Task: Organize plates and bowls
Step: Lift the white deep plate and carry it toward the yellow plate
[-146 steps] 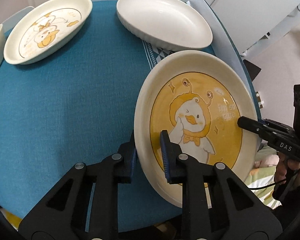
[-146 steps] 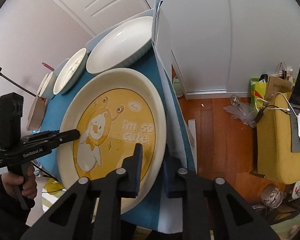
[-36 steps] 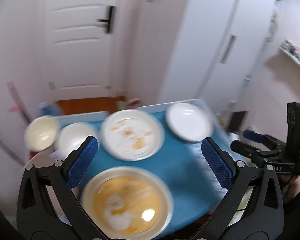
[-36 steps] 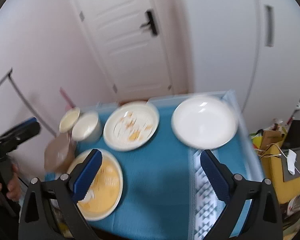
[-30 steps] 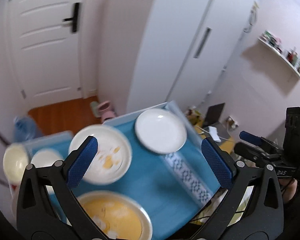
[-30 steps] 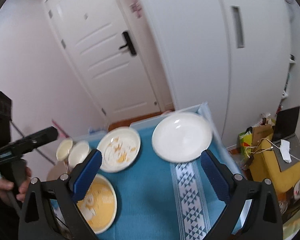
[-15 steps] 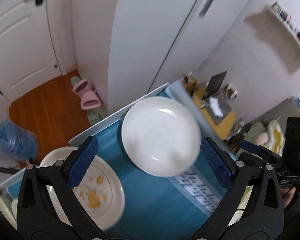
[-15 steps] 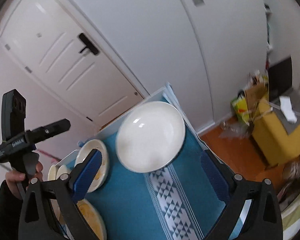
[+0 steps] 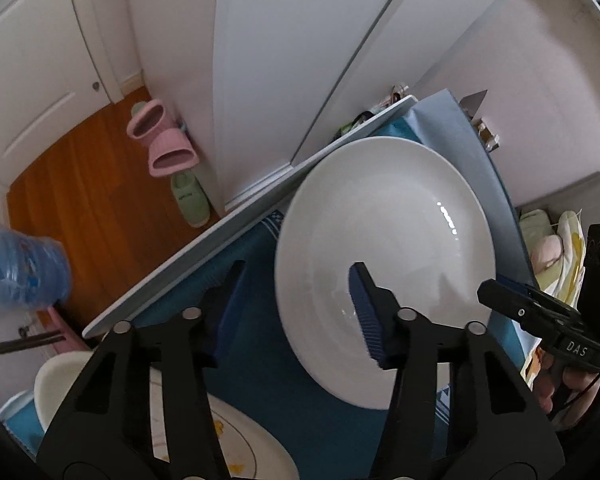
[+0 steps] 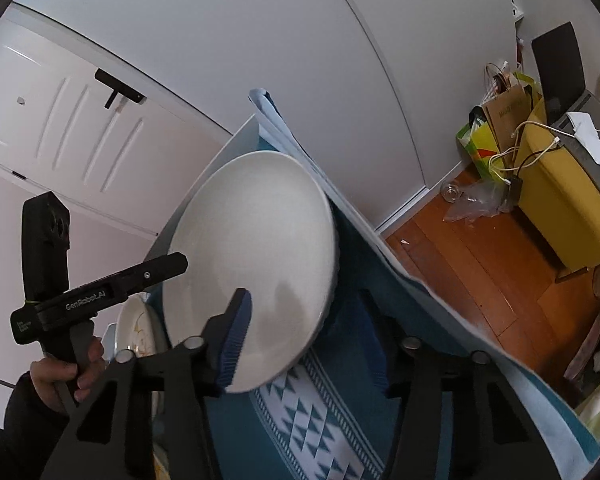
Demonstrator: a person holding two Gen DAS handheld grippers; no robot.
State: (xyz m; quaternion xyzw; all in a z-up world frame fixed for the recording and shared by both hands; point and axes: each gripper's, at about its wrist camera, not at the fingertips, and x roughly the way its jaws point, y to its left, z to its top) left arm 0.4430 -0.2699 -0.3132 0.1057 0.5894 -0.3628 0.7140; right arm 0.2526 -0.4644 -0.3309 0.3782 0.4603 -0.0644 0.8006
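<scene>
A plain white plate lies at the far right corner of the blue tablecloth. My left gripper is open and straddles the plate's left rim, one pad over the plate, one over the cloth. The same plate shows in the right wrist view. My right gripper is open and straddles its right rim. A cream plate with a yellow print lies below left, and a cream bowl beside it.
The table edge runs close behind the plate, with white cupboard doors beyond. Slippers and a blue water bottle lie on the wooden floor. A yellow stool with cables stands right of the table.
Both grippers let go of the yellow duck plate, lifted away, then came down over the white plate. Their jaws have narrowed and now straddle its opposite rims.
</scene>
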